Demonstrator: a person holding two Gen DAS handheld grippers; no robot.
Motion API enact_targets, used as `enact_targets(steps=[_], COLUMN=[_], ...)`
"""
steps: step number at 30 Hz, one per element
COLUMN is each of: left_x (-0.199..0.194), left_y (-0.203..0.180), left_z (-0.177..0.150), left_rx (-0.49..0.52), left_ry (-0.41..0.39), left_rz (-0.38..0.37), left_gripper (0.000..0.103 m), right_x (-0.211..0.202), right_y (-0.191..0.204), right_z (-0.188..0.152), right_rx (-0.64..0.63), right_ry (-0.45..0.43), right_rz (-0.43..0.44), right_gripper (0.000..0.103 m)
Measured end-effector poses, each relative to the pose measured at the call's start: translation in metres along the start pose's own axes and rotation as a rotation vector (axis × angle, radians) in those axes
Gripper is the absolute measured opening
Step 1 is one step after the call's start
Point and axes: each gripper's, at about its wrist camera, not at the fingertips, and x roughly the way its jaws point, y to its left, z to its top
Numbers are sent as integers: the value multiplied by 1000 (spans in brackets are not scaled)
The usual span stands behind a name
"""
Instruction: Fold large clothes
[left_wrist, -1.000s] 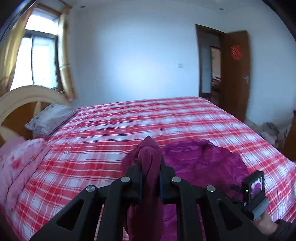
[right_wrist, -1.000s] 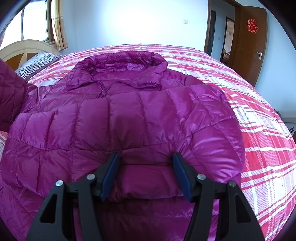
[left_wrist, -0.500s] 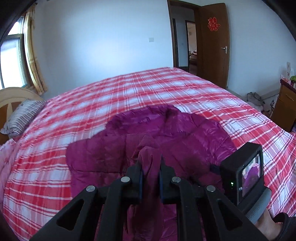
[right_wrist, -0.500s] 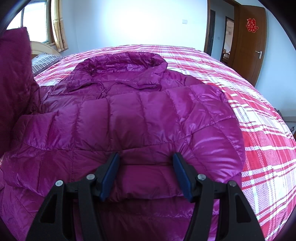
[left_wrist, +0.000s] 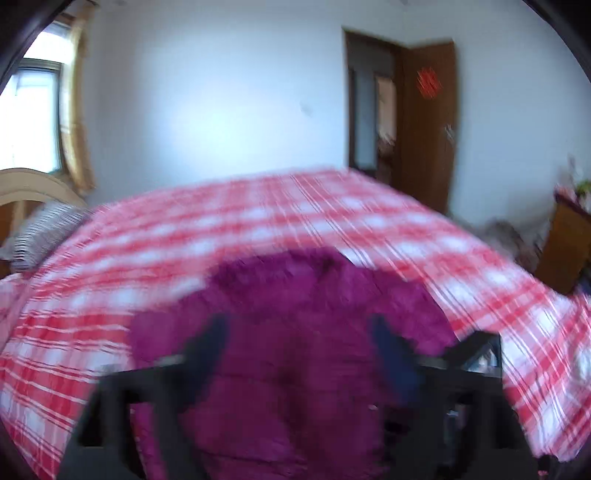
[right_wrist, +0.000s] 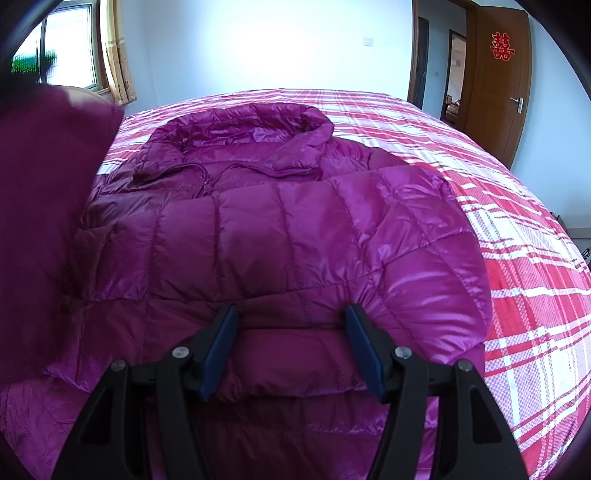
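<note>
Plaid bed (right_wrist: 517, 229) | purple jacket (right_wrist: 295, 240) near edge | left tool (left_wrist: 295, 354) spread | right tool (right_wrist: 291, 339) spread

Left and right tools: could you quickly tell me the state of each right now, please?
Left tool: open, holding nothing; view blurred.
Right tool: open, fingers straddling a fold of the purple jacket, not gripping it.

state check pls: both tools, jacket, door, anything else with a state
left tool: open, nothing between its fingers; view motion-blurred
right tool: open, fingers astride a puffy ridge of the jacket
purple down jacket: lying on the bed, one part folded across the body
hood: flat, at the far end
plaid bedspread: spread flat
wooden door: open
</note>
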Motion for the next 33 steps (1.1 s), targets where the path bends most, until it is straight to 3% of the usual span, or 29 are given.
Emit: enact_targets(steps=[3, 6, 10, 12, 14, 16, 19, 22, 26, 28, 30, 33], left_x=[8, 38, 94, 109, 108, 109, 115, 113, 81, 68, 59, 64], left_y=[33, 54, 55, 57, 62, 64, 63, 66, 92, 107, 124, 131], left_z=[-5, -25, -66, -83, -95, -98, -99, -98, -85, -76, -62, -43], left_rx=[-72, -107, -44, -41, -65, -73, -75, -84, -155, -178, -203, -239], left_ry=[10, 99, 287, 342, 322, 315, 325, 323, 248, 200, 158, 140], left_rz=[59, 162, 316, 321, 311, 302, 293, 285, 299, 320, 338, 298], left_gripper=[96, 96, 96, 96, 96, 96, 96, 96, 96, 96, 96, 96], right_x=[1, 0, 0, -2, -11, -33, -74, -95, -61, -40, -25, -12], right_y=[0, 0, -1, -6, -21, -34, -43, -23, 29, 41, 49, 42], right_z=[0, 0, 0, -1, -2, -2, 5, 24, 35, 30, 20, 11], right_rx=[0, -3, 1, 26, 96, 140, 203, 169, 44, 3, -42, -10], right_ry=[0, -1, -3, -9, -13, -43, -158, -215, -126, -80, -58, -29], right_rz=[0, -3, 1, 28, 77, 14, -59, 30, 169, 191, 159, 173], right_gripper=[65, 65, 65, 65, 64, 65, 67, 61, 29, 29, 30, 30])
